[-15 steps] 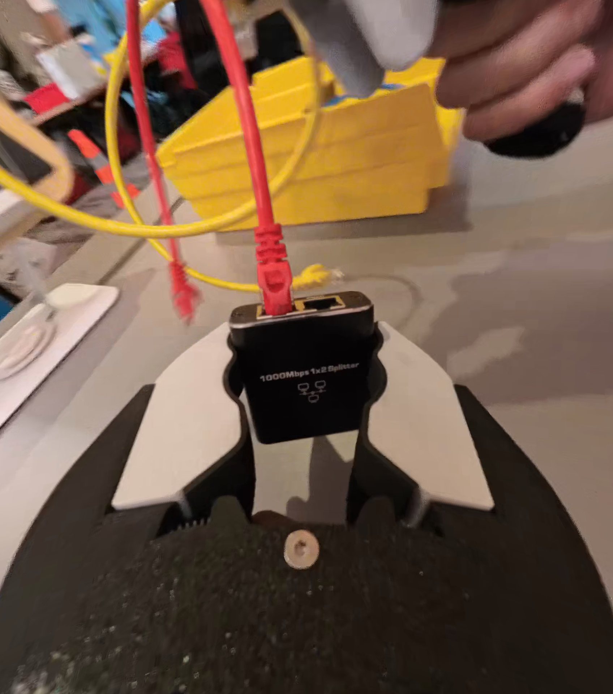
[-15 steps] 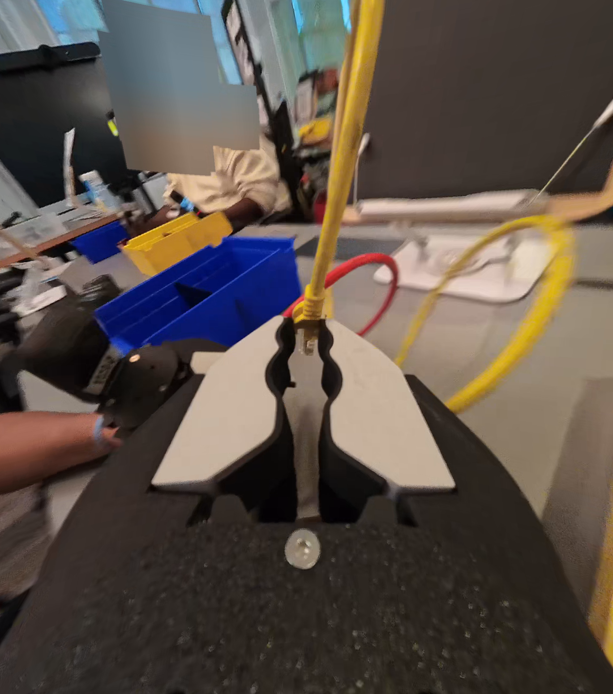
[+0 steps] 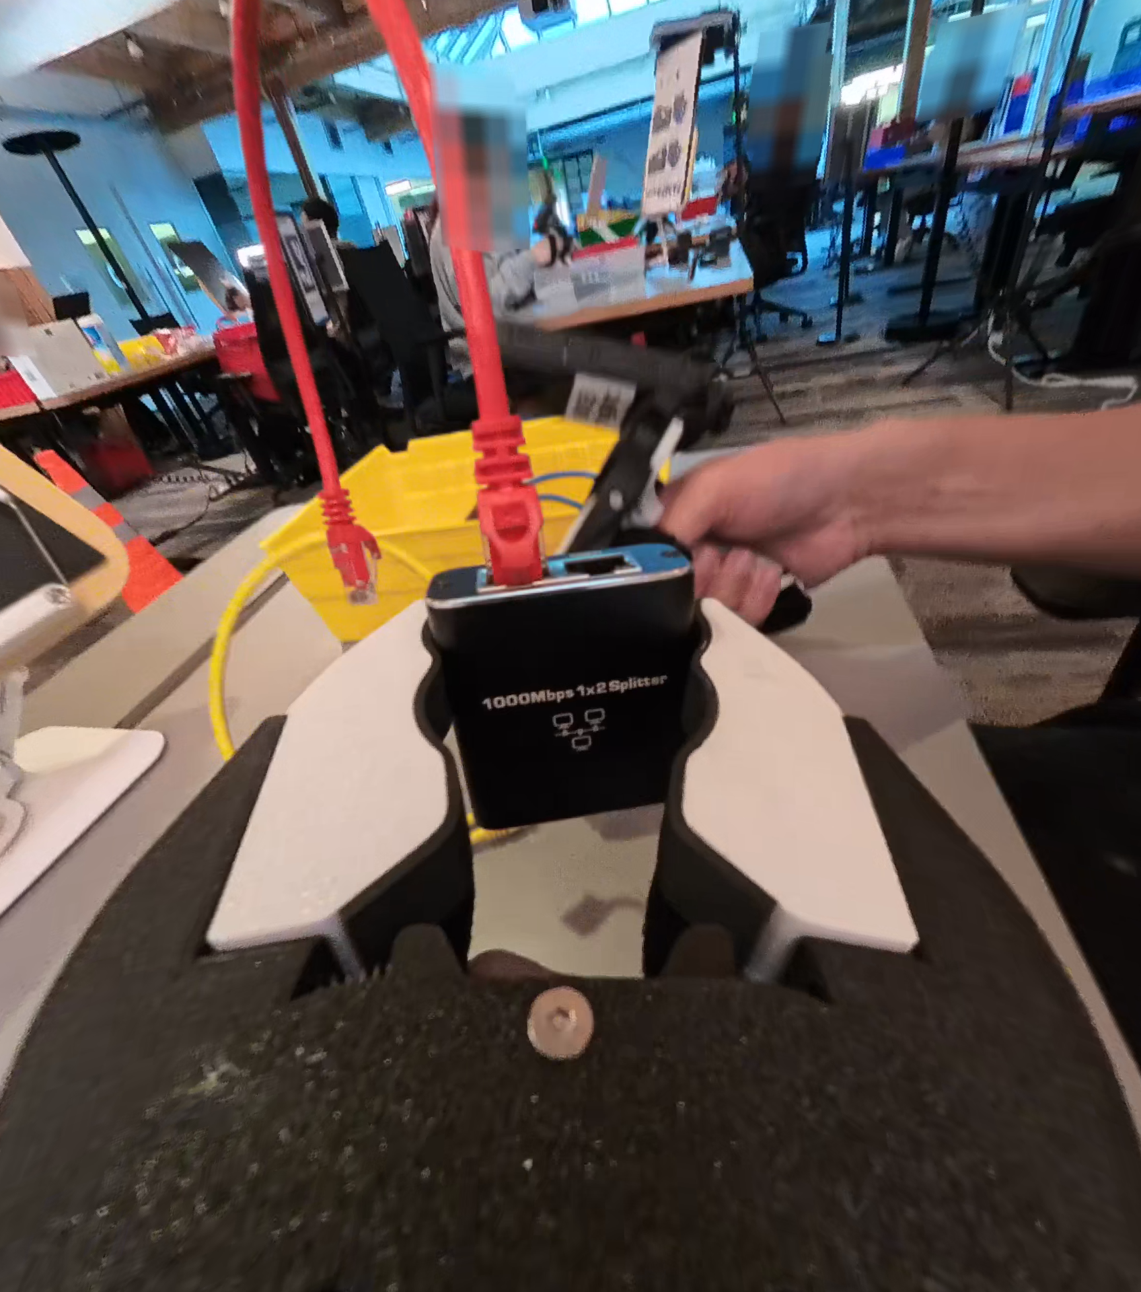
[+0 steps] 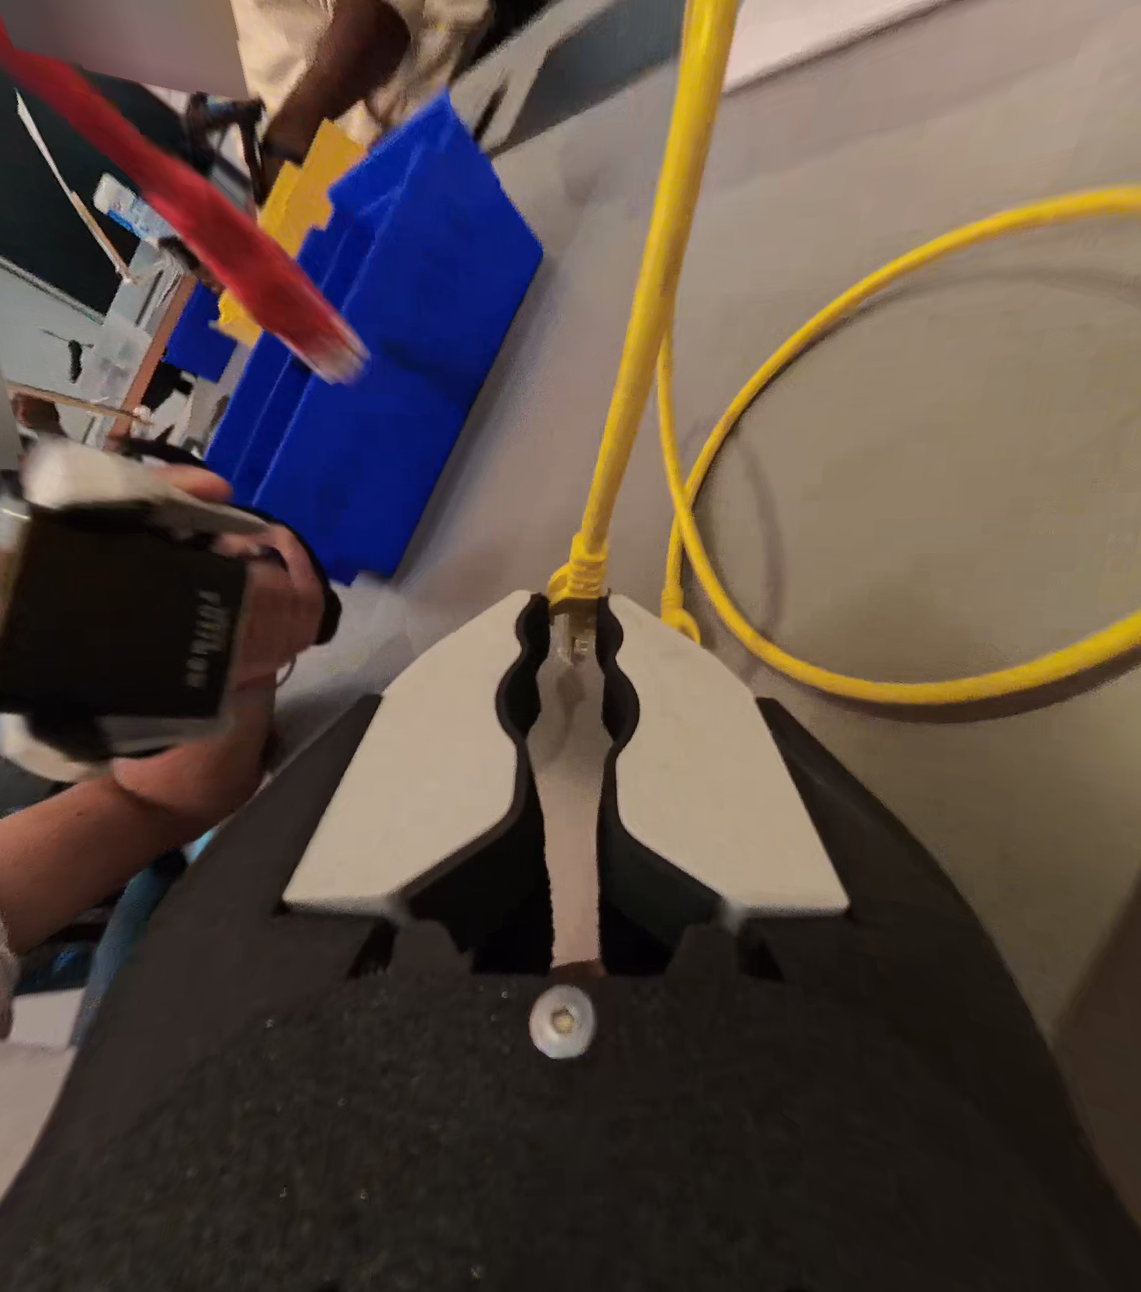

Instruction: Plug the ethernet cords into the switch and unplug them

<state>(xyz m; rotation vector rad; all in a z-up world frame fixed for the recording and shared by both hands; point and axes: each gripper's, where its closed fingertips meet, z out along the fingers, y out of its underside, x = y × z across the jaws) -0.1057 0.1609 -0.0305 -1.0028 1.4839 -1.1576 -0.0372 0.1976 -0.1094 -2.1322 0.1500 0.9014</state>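
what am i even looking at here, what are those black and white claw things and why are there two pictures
These are two hand-held grippers, each a two-finger claw that a person squeezes, with a camera mounted on it looking forward along its fingers. So each picture is one claw's own view.

In the left wrist view, the left gripper is shut on a small black switch. A red cord is plugged into one of the switch's two ports; the port beside it is empty. The cord's other red plug dangles free. Behind sit a yellow bin and the person's hand holding the other gripper.

In the right wrist view, the right gripper is shut on the plug of a yellow cord, which loops over the grey table. A blue bin stands to the left, and the switch appears blurred at the left edge.
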